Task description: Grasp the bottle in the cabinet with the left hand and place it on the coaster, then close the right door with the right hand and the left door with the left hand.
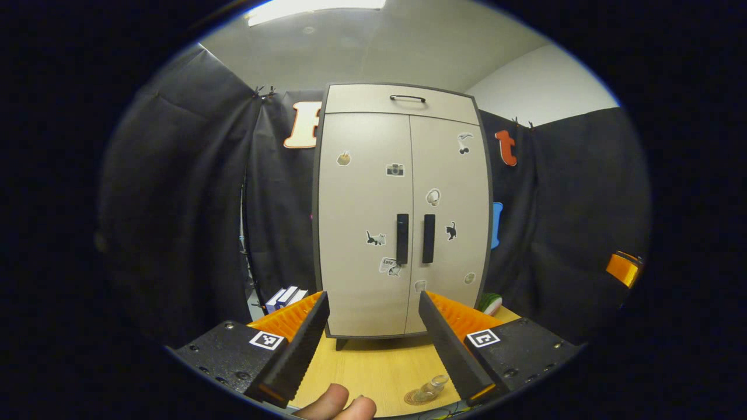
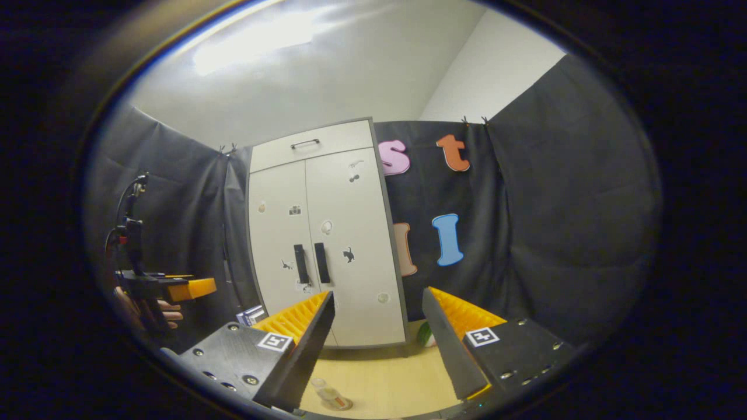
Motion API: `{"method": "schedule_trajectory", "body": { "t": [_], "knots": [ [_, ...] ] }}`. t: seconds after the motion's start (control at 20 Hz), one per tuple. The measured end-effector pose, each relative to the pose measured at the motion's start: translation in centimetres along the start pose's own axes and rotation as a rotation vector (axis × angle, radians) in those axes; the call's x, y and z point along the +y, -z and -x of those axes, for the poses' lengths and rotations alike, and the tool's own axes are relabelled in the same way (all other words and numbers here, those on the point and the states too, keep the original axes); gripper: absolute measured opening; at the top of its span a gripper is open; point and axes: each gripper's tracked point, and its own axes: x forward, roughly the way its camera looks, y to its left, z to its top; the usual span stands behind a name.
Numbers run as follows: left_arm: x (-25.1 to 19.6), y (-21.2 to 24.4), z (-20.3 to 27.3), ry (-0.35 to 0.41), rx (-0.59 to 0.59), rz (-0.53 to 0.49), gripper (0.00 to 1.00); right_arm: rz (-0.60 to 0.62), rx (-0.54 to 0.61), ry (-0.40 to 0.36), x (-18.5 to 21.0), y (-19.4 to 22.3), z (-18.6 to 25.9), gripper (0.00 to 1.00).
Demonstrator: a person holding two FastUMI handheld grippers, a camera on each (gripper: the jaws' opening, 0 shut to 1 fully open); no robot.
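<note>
Beige laminate: the tall two-door cabinet with dark edging [image 1: 402, 210] stands on the pale wooden tabletop [image 1: 373, 367]; both doors lie flush, and the two black vertical handles [image 1: 415, 238] meet at the seam.
Bottle: the small clear glass bottle [image 1: 433, 387] stands upright on the round ribbed coaster [image 1: 419, 397], on the tabletop in front of the cabinet, toward its right door; the right gripper view shows it there too [image 2: 330, 394].
Left gripper: [image 1: 373, 344] fingers spread apart with nothing between them, held back from the cabinet front, facing its seam; a person's fingertips [image 1: 341, 405] show below.
Right gripper: [image 2: 379, 344] fingers likewise apart and empty, back from the cabinet and off to its right side.
Stage, judged: bottle placed, both doors shut, so the task looks finished.
Doing it well: if either door needs seating, press flat on the panel just beside its handle, and keep both tools high so they pass above the bottle on the way back.
Writing: the cabinet doors carry small stickers (a cat, a camera, others); one near the left handle seems to bear a word, too small to read. No brand is legible.
Beside the cabinet: a blue-and-white box [image 1: 286, 297] at its left foot, a green-and-white object [image 1: 490, 303] at its right foot.
</note>
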Motion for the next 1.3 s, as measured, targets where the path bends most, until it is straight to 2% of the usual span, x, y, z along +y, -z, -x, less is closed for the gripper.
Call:
{"method": "schedule_trajectory", "body": {
  "t": [0.2,0.45,0.65,0.75,0.8,0.9,1.3],
  "knots": [
    [0.0,-0.1,-0.9,0.017,0.002,-0.038,0.96,0.022,-0.02,-0.015,1.0,0.0,-0.5,0.92],
    [-1.4,1.9,-1.6,0.04,0.056,-0.031,0.99,0.066,-0.049,-0.031,1.4,0.2,-0.7,0.92],
    [-1.8,2.1,-1.6,0.047,0.043,-0.045,0.98,0.059,-0.046,-0.056,2.2,0.8,-0.6,0.92],
    [-1.4,2.2,-1.6,0.027,0.039,-0.061,0.98,0.066,-0.027,-0.041,1.7,1.4,-0.7,0.92],
    [-1.6,2.3,-1.8,0.036,0.039,-0.068,1.0,0.071,-0.017,-0.032,1.7,1.5,-0.6,0.92],
    [-1.9,2.3,-2.0,0.043,0.038,-0.076,0.98,0.077,-0.005,-0.029,1.8,1.6,-0.6,0.92],
    [-1.8,4.0,-1.6,0.077,0.094,-0.026,0.98,0.054,0.033,0.02,1.8,2.2,-0.5,0.92]
  ]
}}
